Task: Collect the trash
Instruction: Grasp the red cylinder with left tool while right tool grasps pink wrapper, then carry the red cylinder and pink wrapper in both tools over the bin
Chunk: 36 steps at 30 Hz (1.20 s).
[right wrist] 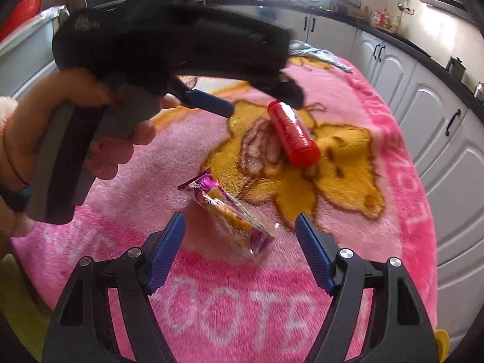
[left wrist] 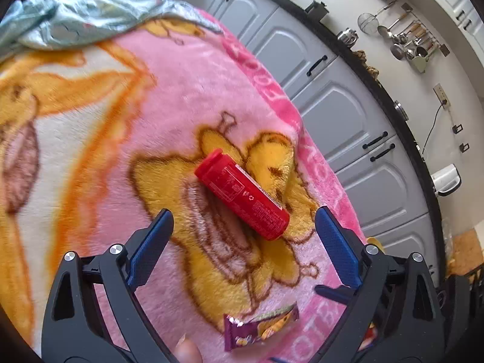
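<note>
A red plastic tube (left wrist: 242, 195) lies on its side on a pink blanket (left wrist: 187, 84) with a yellow cartoon print. My left gripper (left wrist: 243, 216) is open, its blue pads either side of the tube's near end without touching it. A purple and yellow snack wrapper (right wrist: 231, 216) lies on the blanket nearer the edge, also seen low in the left wrist view as the wrapper (left wrist: 260, 326). My right gripper (right wrist: 240, 222) stands open just over the wrapper, pads apart from it. In the right wrist view a hand holds the left gripper (right wrist: 263, 106) above the red tube (right wrist: 293, 134).
A pale green cloth (left wrist: 78, 21) is bunched at the blanket's far end. Grey cabinet doors (left wrist: 348, 121) and a dark countertop run along the right, with utensils (left wrist: 405, 39) hanging on the wall. A red tub (right wrist: 24, 9) stands at the far left.
</note>
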Available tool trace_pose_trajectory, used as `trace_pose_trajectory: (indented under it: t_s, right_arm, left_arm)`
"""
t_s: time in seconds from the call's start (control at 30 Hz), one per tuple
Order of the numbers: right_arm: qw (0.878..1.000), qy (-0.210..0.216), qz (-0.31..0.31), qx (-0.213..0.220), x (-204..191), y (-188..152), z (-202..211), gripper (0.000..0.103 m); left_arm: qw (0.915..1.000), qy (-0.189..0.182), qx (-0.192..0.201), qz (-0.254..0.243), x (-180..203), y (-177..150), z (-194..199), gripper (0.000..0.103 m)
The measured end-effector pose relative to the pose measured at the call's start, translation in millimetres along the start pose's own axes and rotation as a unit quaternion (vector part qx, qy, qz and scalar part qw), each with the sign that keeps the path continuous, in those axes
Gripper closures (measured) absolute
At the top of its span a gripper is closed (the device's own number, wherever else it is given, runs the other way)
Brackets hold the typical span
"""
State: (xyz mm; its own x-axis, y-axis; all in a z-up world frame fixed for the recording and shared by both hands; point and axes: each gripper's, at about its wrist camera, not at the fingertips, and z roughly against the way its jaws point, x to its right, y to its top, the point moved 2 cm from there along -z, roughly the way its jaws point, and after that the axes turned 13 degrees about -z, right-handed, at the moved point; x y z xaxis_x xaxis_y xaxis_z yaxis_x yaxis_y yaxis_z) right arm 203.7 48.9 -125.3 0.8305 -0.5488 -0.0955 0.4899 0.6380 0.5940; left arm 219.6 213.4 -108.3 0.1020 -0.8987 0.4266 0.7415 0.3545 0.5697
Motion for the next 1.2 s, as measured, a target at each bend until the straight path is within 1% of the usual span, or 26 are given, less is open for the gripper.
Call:
trace_pose_trajectory:
  t_s: [0.1, 0.17, 0.2, 0.23, 0.27, 0.3, 0.33, 0.37, 0.4, 0.43, 0.5, 0.57, 0.67, 0.73, 0.87, 0.97, 1.1, 1.2]
  right_arm:
    - [1.000, 0.004, 0.000, -0.010, 1, 2, -11, 0.033]
    - [1.000, 0.008, 0.000, -0.019, 2, 2, -18, 0.042]
    - [1.000, 0.010, 0.002, -0.027, 2, 1, -21, 0.045]
    - [0.999, 0.013, 0.003, -0.033, 2, 0, -24, 0.050]
    - [0.999, 0.016, 0.006, -0.035, 4, -3, -26, 0.053]
    - [0.999, 0.021, 0.004, -0.031, 6, -5, -24, 0.056]
    - [0.999, 0.027, -0.001, -0.032, 7, -6, -22, 0.066]
    - [0.999, 0.034, -0.010, -0.031, 10, -7, -19, 0.079]
    - [0.999, 0.038, -0.014, -0.033, 11, -9, -17, 0.082]
    - [0.999, 0.038, -0.015, -0.033, 12, -11, -14, 0.083]
    - [0.999, 0.034, -0.013, -0.032, 13, -16, -9, 0.083]
    - [0.999, 0.029, -0.017, -0.032, 15, -20, -4, 0.084]
    - [0.999, 0.026, -0.039, -0.027, 22, -27, 11, 0.084]
    - [0.998, 0.024, -0.055, -0.020, 29, -31, 23, 0.084]
    - [0.995, 0.011, -0.097, 0.003, 54, -42, 56, 0.084]
    - [0.992, -0.003, -0.127, 0.019, 74, -55, 81, 0.084]
    - [0.987, -0.029, -0.156, 0.040, 98, -79, 115, 0.084]
    - [0.981, -0.048, -0.183, 0.051, 118, -94, 134, 0.084]
  left_arm:
    - [0.9996, -0.006, -0.017, 0.024, -3, 4, -17, 0.017]
    - [0.9989, -0.011, -0.025, 0.037, -4, 7, -26, 0.022]
    - [0.9988, -0.008, -0.029, 0.039, -4, 9, -30, 0.023]
    - [0.9988, -0.003, -0.031, 0.037, -4, 11, -32, 0.025]
    - [0.9988, 0.003, -0.033, 0.035, -3, 13, -34, 0.026]
    - [0.9987, 0.009, -0.037, 0.034, -2, 14, -36, 0.030]
    - [0.9986, 0.014, -0.039, 0.033, -3, 16, -38, 0.033]
    - [0.9984, 0.022, -0.041, 0.032, -2, 17, -39, 0.035]
    - [0.9981, 0.031, -0.042, 0.031, -2, 18, -40, 0.041]
    - [0.9979, 0.039, -0.044, 0.029, -4, 18, -42, 0.048]
    - [0.9972, 0.054, -0.045, 0.023, -4, 19, -43, 0.056]
    - [0.9969, 0.061, -0.047, 0.015, -4, 19, -43, 0.064]
    - [0.9970, 0.062, -0.045, 0.006, -3, 18, -42, 0.072]
    - [0.9977, 0.051, -0.044, -0.001, 3, 15, -41, 0.079]
    - [0.9974, 0.039, -0.047, -0.036, 27, 8, -43, 0.081]
    - [0.9971, 0.021, -0.045, -0.058, 51, 2, -45, 0.081]
    - [0.9951, -0.004, -0.040, -0.091, 90, -3, -45, 0.081]
    - [0.9916, -0.027, -0.035, -0.121, 127, -5, -45, 0.081]
